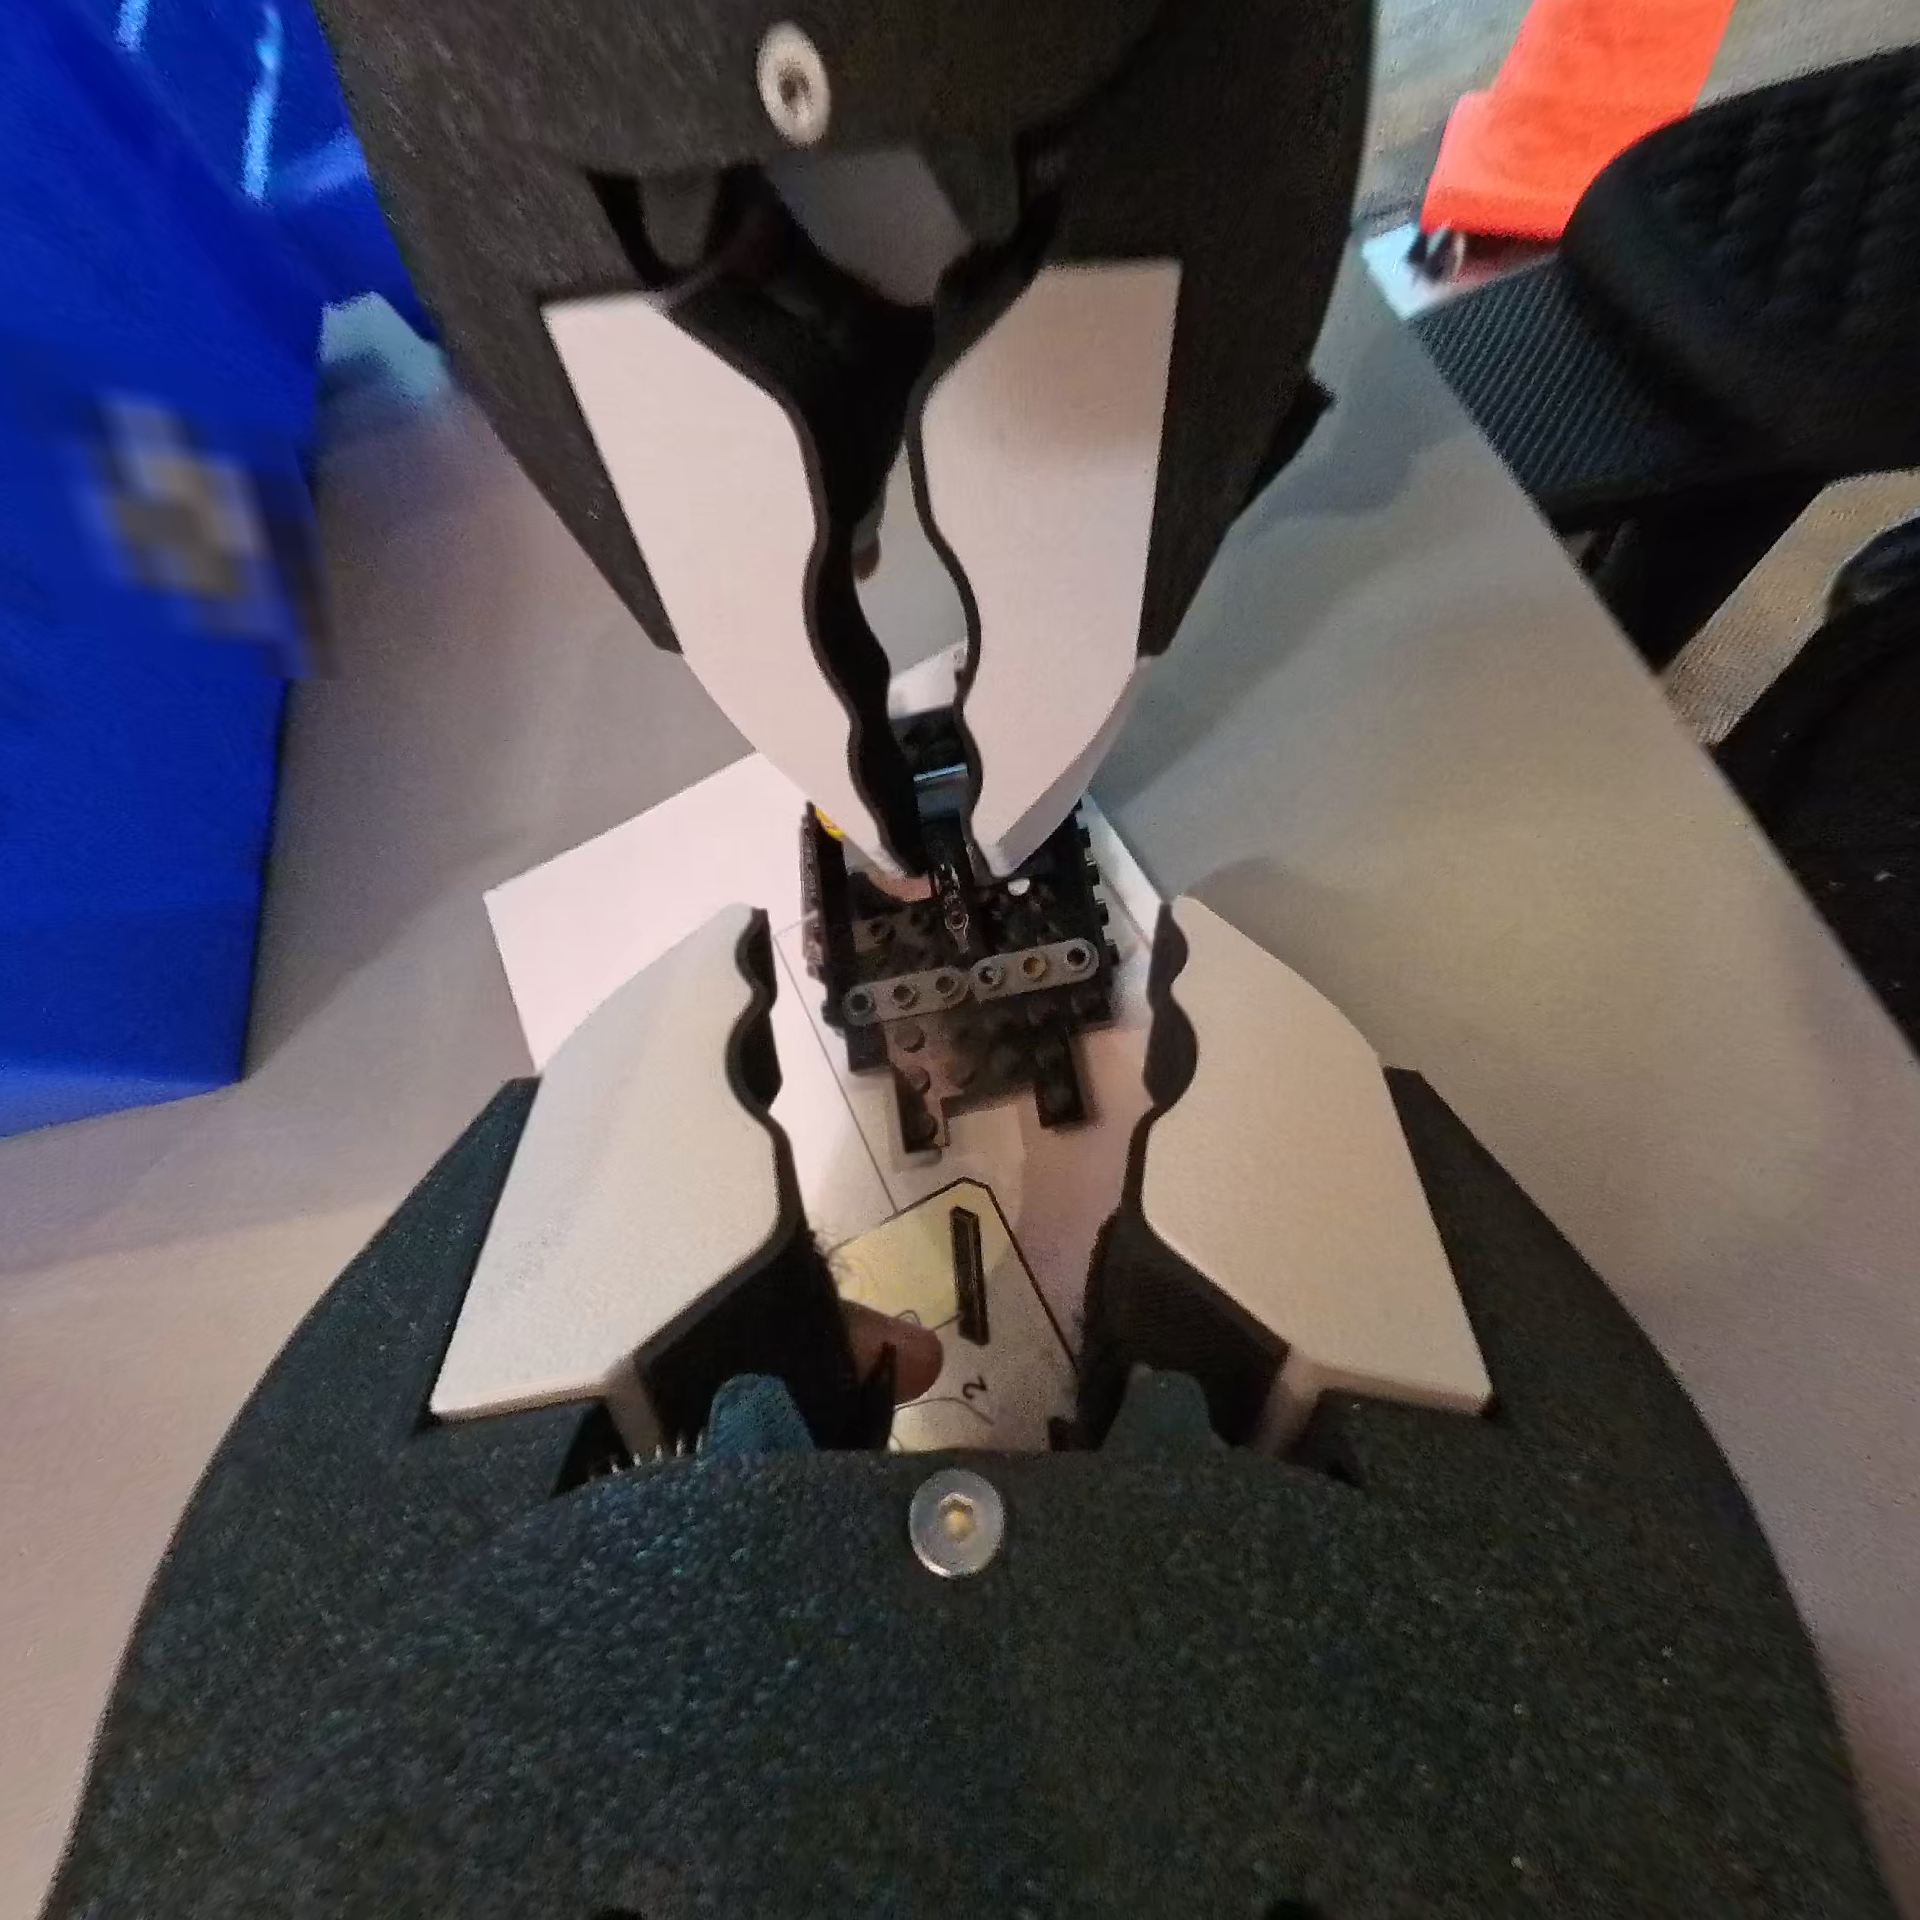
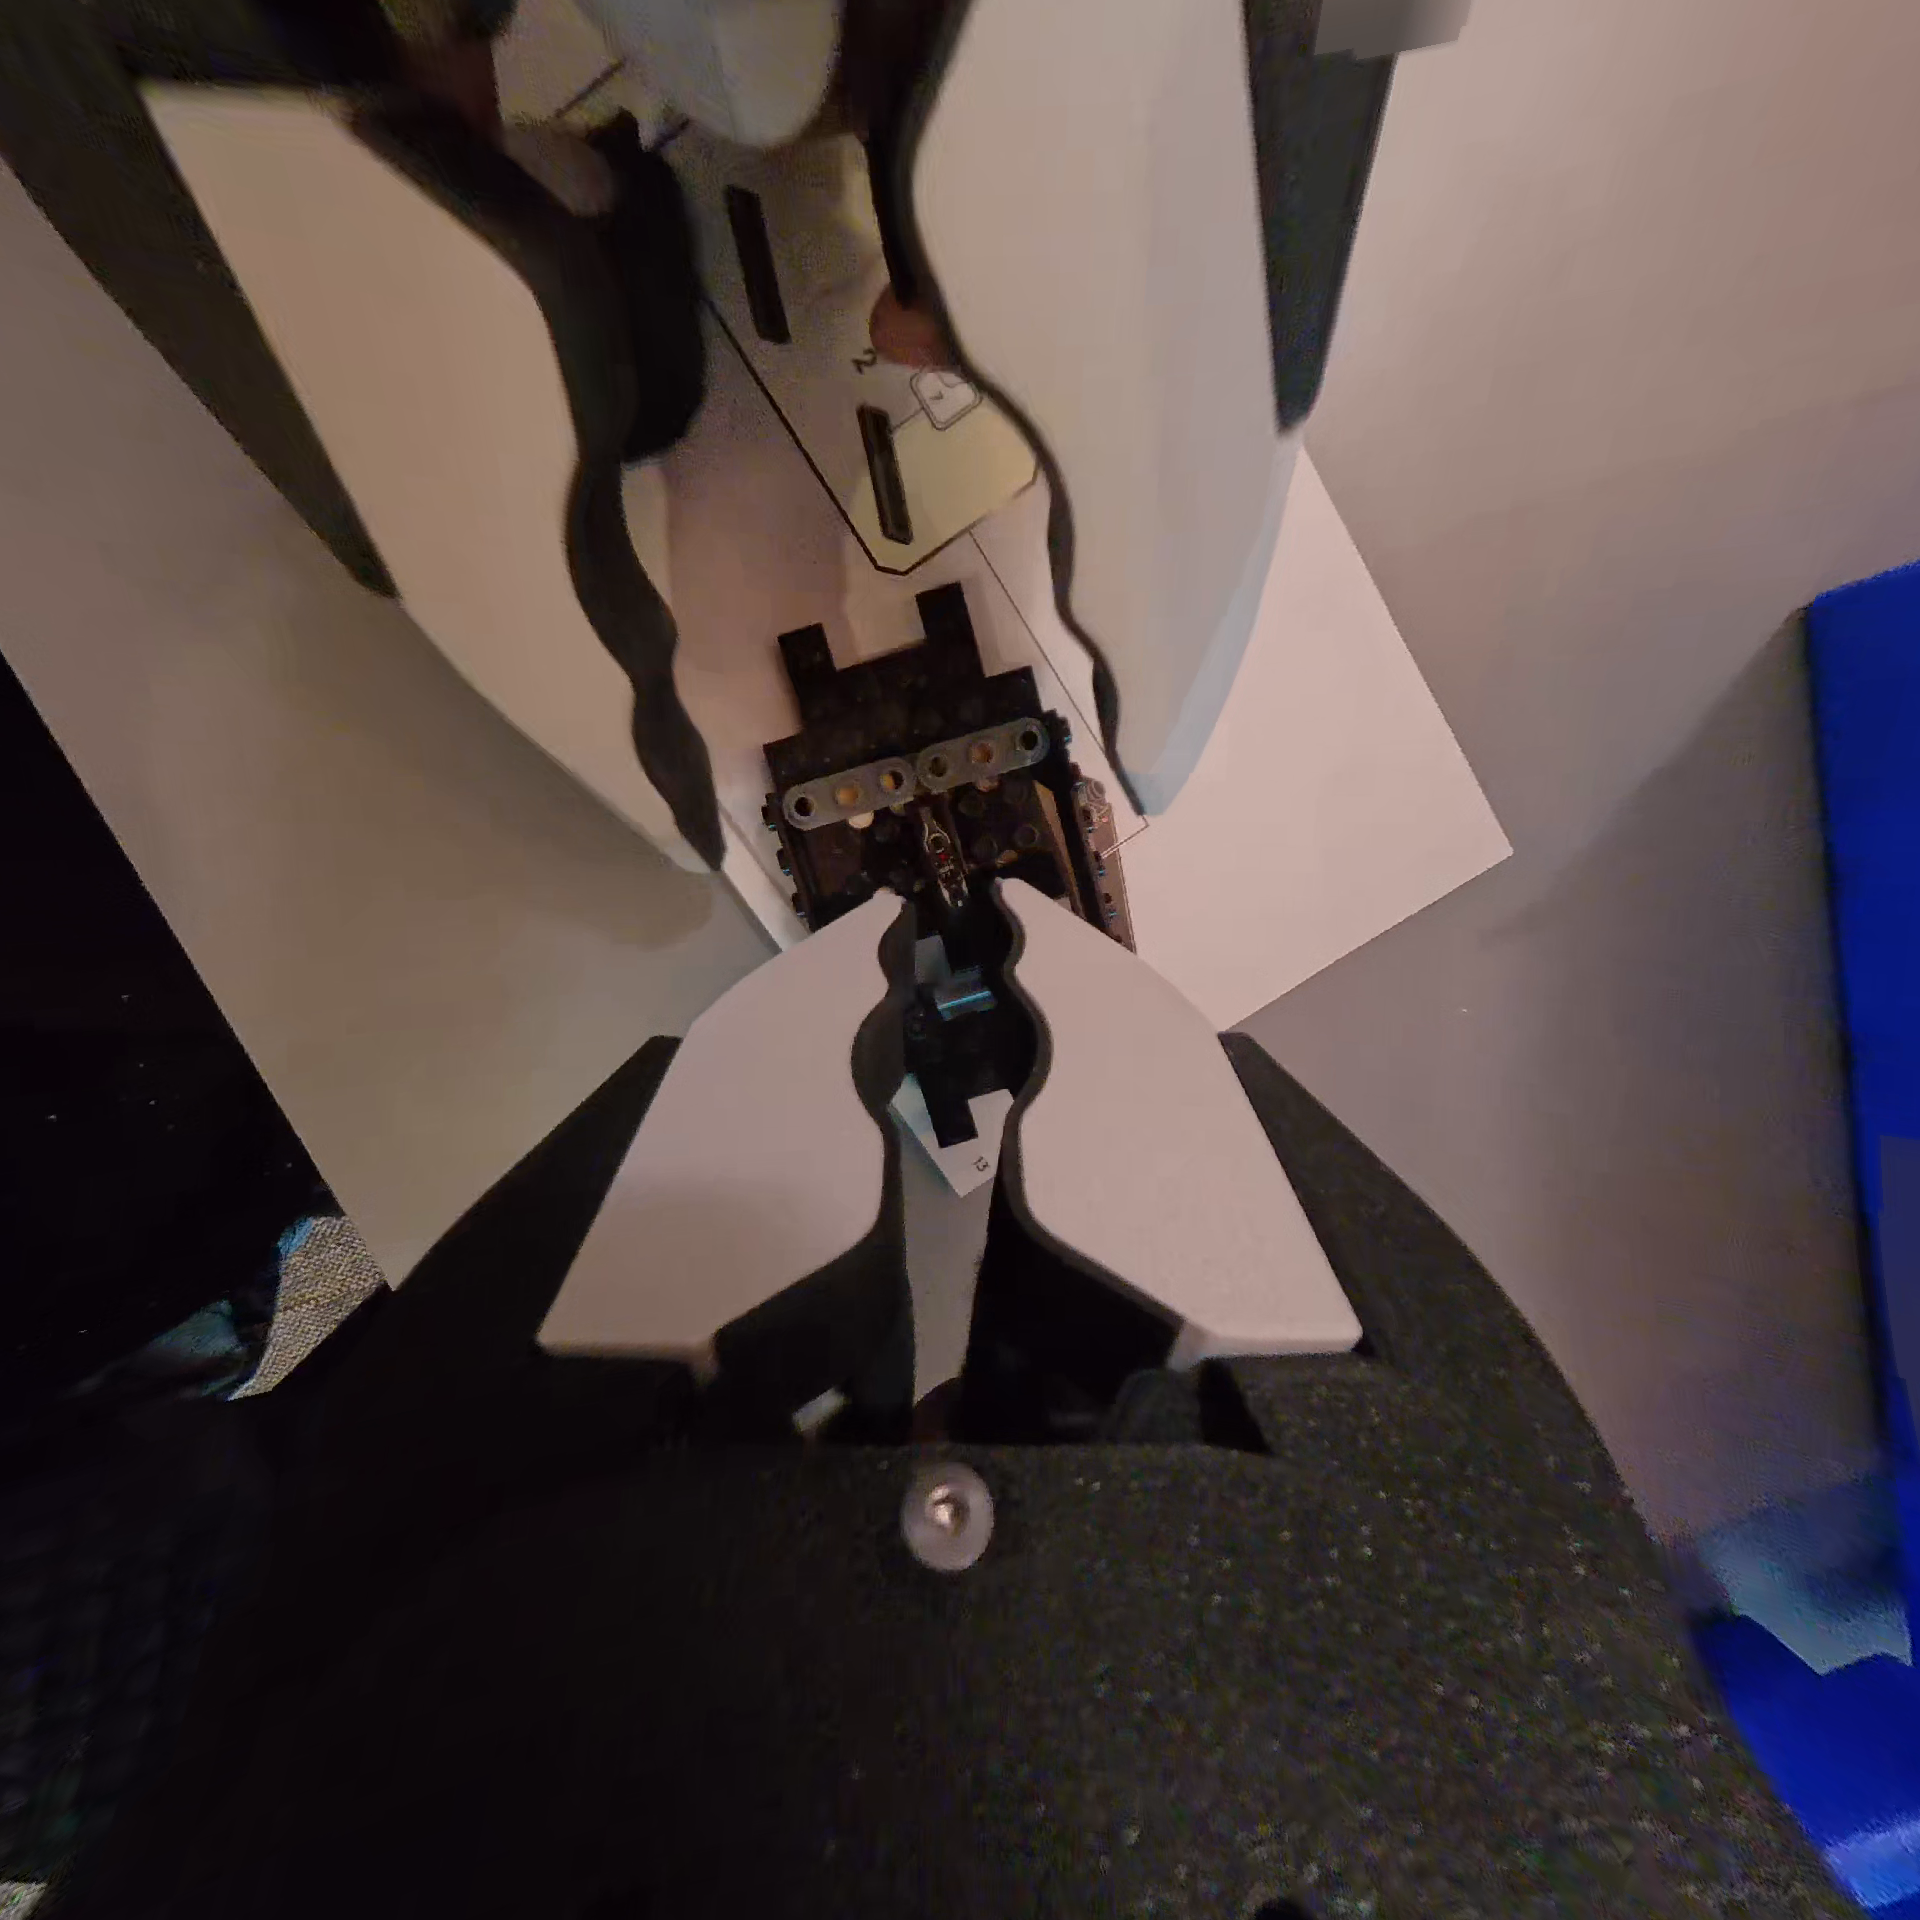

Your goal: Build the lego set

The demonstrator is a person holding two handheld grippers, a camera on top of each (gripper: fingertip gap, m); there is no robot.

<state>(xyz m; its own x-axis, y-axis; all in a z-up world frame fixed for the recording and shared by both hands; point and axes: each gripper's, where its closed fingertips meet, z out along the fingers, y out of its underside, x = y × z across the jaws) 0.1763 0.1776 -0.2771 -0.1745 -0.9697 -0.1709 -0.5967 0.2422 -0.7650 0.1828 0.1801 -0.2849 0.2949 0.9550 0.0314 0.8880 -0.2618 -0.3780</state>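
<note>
A black lego build [image 1: 966, 1023] with two grey holed beams across it sits on a white instruction sheet [image 1: 623, 914]; both also show in the right wrist view, the build [image 2: 883, 707] and the sheet [image 2: 1299, 831]. My left gripper [image 1: 961, 925] is open and empty, its fingers on either side of the near end of the build. My right gripper [image 2: 948, 894] comes from the opposite side, almost closed on a small thin black piece [image 2: 940, 862], and holds it down on the middle of the build. In the left wrist view it comes in from above [image 1: 945, 857].
The grey table [image 1: 1351, 727] carries a blue box [image 1: 135, 623] to the left of the sheet, also seen in the right wrist view [image 2: 1870, 935]. A black mesh chair [image 1: 1766, 312] and an orange object [image 1: 1558, 104] lie beyond the table's far right edge. Less than 4 cm separates the two grippers' tips.
</note>
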